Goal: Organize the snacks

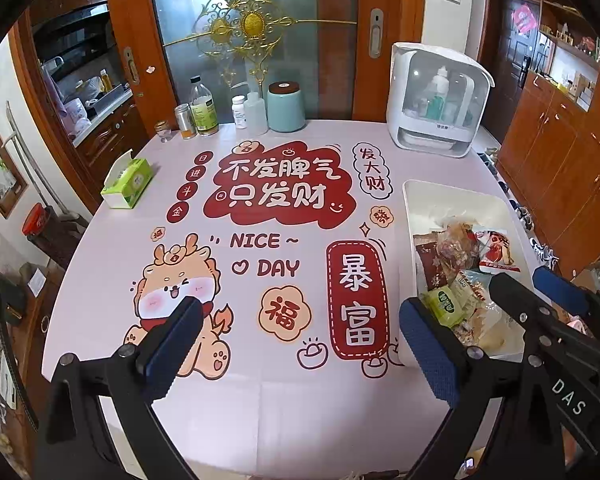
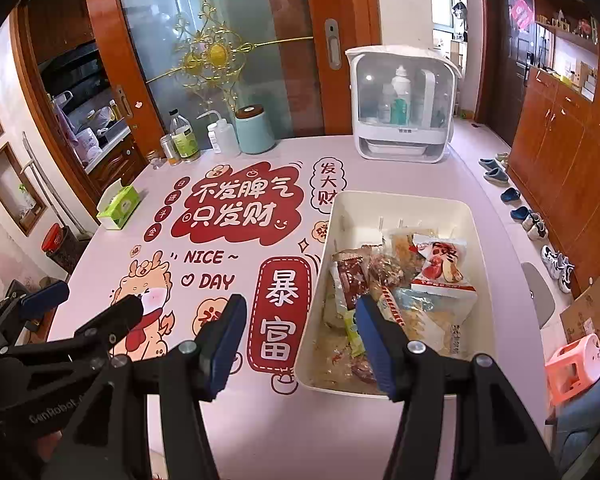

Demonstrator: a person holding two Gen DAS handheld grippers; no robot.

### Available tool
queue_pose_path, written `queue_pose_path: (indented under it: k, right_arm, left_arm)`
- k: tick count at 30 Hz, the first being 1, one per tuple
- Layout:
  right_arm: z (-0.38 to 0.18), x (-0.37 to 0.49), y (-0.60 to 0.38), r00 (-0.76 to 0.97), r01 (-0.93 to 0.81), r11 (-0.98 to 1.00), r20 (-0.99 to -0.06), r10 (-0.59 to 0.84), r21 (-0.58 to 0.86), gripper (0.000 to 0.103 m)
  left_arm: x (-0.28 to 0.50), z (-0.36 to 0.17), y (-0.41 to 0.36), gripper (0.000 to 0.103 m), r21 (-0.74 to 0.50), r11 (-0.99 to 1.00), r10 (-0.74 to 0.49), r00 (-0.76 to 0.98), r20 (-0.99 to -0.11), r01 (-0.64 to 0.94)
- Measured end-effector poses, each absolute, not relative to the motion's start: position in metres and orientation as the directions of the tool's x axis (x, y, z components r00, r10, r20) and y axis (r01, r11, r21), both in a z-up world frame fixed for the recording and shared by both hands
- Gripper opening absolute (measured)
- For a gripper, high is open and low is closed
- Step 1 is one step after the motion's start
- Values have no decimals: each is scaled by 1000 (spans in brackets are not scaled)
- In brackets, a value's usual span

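A white rectangular bin [image 2: 410, 200] stands on the right side of the table, also in the left wrist view [image 1: 452, 192]. It holds several snack packets [image 2: 404, 280], among them a red-and-white one [image 2: 440, 264], a brown one [image 2: 350, 280] and a green one [image 1: 444, 306]. My left gripper [image 1: 300, 344] is open and empty above the printed tablecloth, left of the bin. My right gripper [image 2: 300, 336] is open and empty above the bin's near left corner. It also shows in the left wrist view [image 1: 540, 288], and the left gripper shows at the left of the right wrist view [image 2: 88, 296].
A green tissue box [image 1: 128, 180] lies at the table's left edge. Bottles and jars [image 1: 204, 112], a teal canister [image 1: 286, 108] and a white storage cabinet [image 1: 436, 100] stand along the far edge. Shoes [image 2: 516, 208] and a pink stool [image 2: 576, 364] are on the floor at right.
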State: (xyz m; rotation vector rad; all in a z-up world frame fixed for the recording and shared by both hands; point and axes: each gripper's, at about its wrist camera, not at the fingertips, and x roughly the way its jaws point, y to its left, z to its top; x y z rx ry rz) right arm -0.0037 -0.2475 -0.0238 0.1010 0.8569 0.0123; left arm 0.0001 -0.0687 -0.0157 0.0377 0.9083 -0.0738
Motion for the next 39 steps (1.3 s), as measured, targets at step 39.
queue_pose_path:
  k: [39]
  right_arm:
    - [-22,2,-222,647,60,994,-762,32,93,58]
  left_arm:
    - [8,-21,-50,98,-11,995,-68,583,-810,100]
